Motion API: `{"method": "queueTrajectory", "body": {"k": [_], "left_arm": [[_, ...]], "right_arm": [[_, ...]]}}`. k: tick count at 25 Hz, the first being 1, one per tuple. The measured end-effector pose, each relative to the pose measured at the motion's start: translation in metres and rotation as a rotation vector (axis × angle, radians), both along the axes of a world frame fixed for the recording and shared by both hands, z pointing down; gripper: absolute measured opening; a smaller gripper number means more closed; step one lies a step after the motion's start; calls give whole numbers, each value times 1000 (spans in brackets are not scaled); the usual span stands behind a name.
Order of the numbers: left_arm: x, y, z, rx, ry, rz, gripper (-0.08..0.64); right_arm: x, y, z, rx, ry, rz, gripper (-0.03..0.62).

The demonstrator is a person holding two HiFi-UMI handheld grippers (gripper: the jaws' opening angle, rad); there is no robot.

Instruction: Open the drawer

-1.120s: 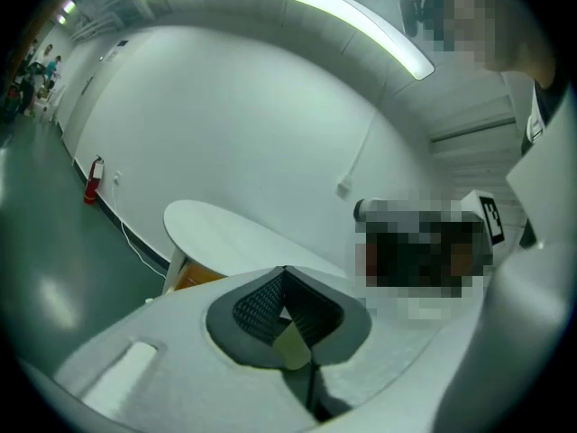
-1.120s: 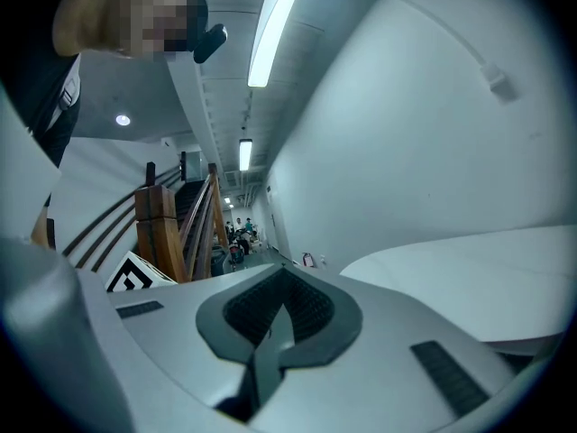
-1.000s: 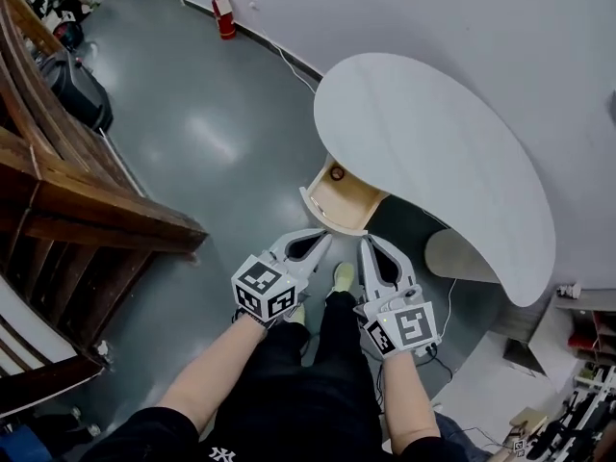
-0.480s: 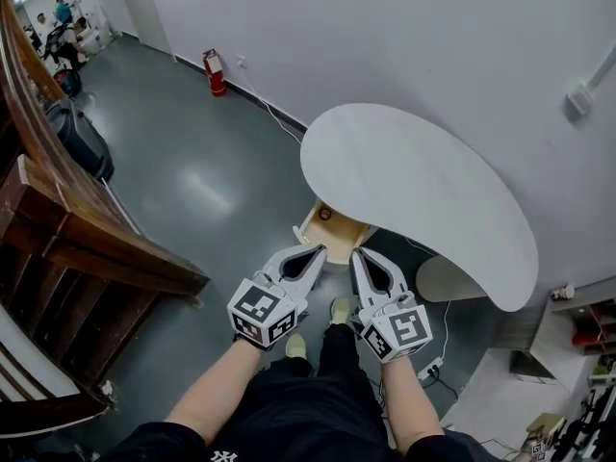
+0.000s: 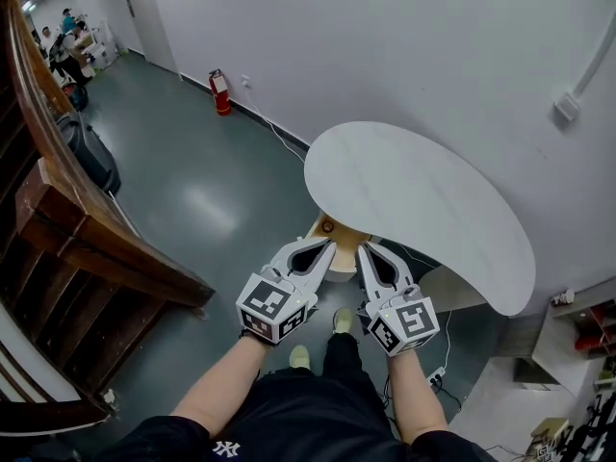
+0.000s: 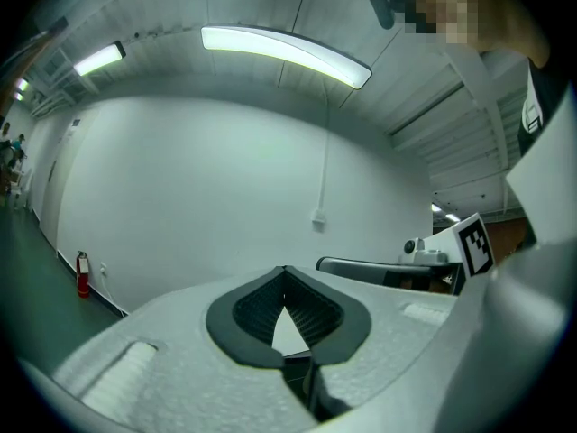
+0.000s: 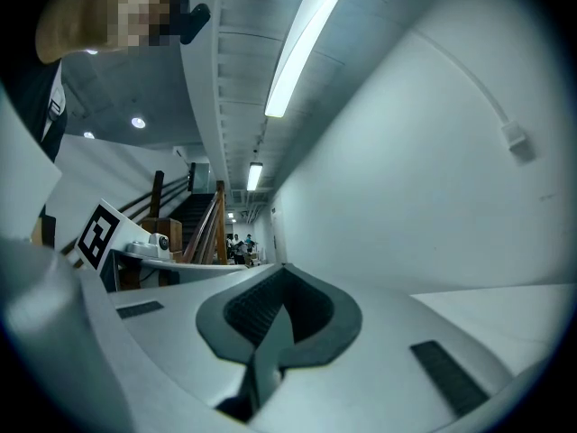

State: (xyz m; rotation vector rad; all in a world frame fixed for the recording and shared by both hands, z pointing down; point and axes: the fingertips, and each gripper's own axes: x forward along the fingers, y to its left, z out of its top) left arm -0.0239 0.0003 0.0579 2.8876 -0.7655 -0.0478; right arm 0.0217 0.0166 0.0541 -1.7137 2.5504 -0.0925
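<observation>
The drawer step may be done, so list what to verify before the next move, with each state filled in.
1. Light wooden drawer under the white oval table stands open: ok.
2. Left gripper jaws together, nothing between: ok.
3. Right gripper jaws together, nothing between: ok.
4. Both grippers off the drawer: ok.
5. Small round dark object inside the drawer identified: cannot tell.

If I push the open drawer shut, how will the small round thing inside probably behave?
The small round thing seems to lie loose in the wooden drawer, so it may roll or slide. Being tiny, it is probably light.
</observation>
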Motion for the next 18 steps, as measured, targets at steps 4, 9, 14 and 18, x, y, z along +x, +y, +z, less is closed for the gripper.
{"method": "queueTrajectory", "body": {"k": [4,9,14,18], "left_arm": [[0,0,-5,15,-6,-1,9],[0,-3,-7,21,-6,0,9],[2,-6,-7,18,-5,-2,9],[-1,-11,-7,24,-3,-10,9]], "right_arm": [[0,-1,-3,0,-3,6,14],[-1,-2,-6,10,-6,0,14],[-1,-5,-6,10,0,-4,14],[-2,-8,-6,13,5,-2,14]]}}
